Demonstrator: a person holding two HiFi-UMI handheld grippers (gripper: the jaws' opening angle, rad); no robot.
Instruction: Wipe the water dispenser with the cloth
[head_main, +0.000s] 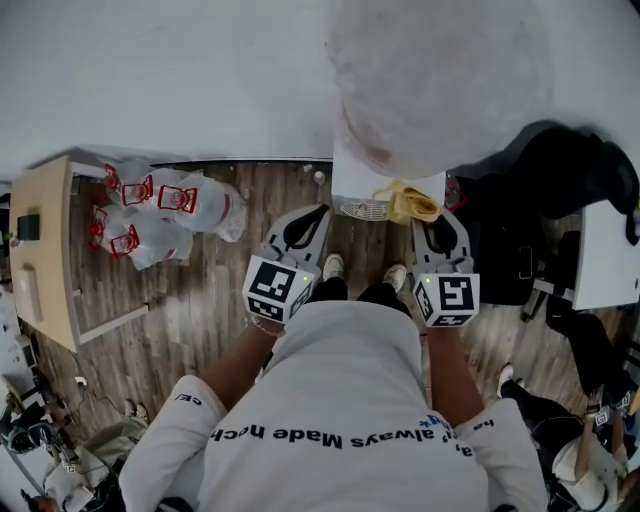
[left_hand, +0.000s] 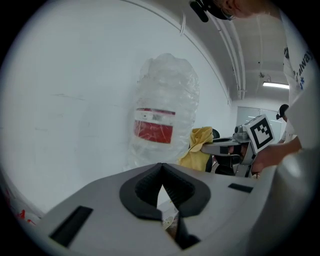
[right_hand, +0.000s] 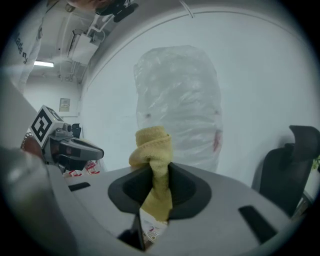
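Zero wiping done, by the look. Clamping yellow cloth (right_hand: 152, 145) in right gripper (right_hand: 155, 175) by water dispenser (head_main: 362, 186); left gripper (left_hand: 162, 180) closed, empty. Whole wipe prob. left to do.

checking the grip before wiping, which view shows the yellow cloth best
The right gripper view: the yellow cloth sits dead centre, pinched between the right tongs. The head view shows only a small yellow bundle from above at those tongs' tips; the left gripper view shows it side-on.
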